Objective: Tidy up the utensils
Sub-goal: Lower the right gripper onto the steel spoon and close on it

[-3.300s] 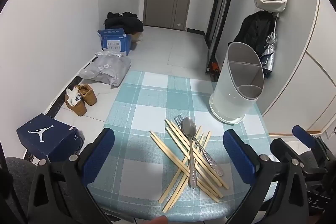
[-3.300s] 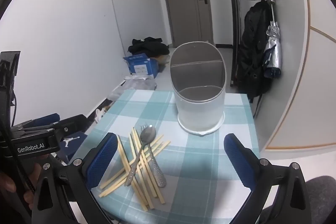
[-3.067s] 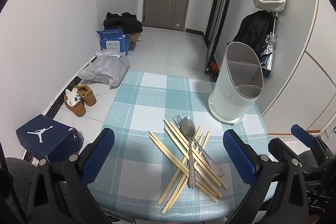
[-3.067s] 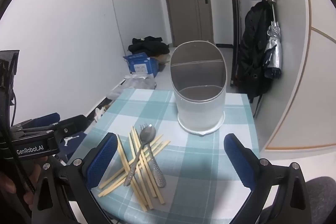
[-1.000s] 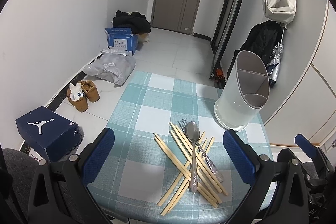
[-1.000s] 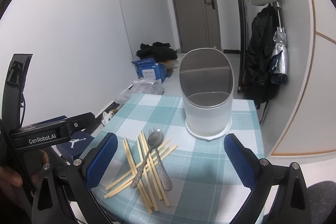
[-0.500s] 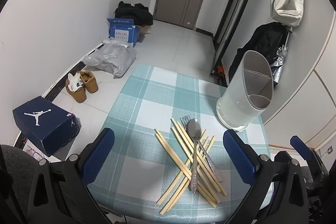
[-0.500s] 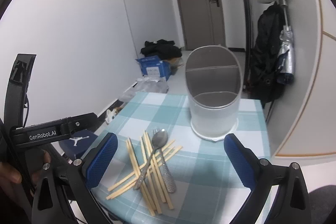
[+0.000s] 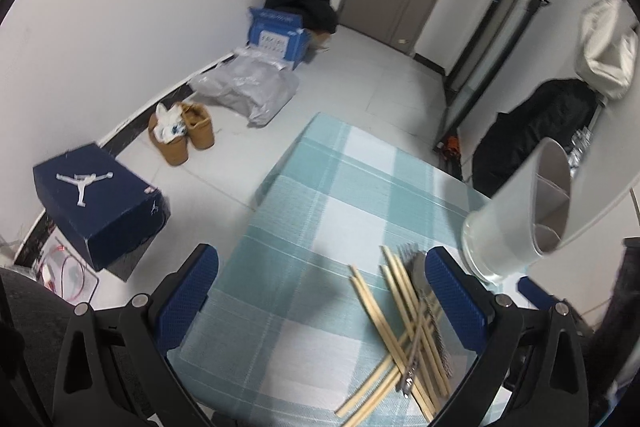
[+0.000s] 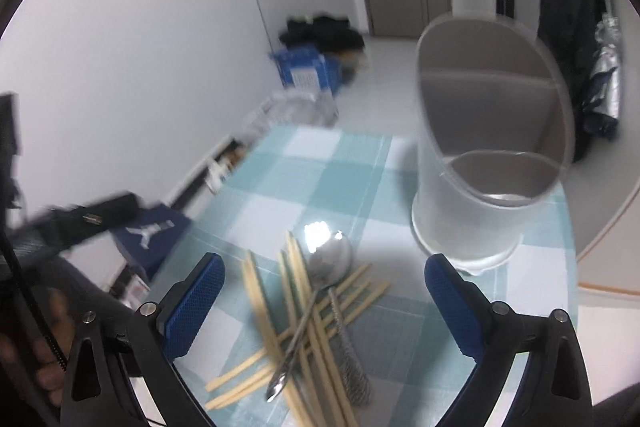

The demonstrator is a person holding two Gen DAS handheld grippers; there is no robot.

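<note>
Lying between wide right gripper (image 10: 320,301) jaws, spoon (image 10: 320,291), chopsticks (image 10: 296,331)

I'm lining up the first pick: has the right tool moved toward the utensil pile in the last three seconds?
Yes. The right tool has dropped forward and closer: the spoon now lies between its open fingers, and the holder looms larger.

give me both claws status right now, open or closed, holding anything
Left claw: open, holding nothing.
Right claw: open, holding nothing, above the utensil pile.
</note>
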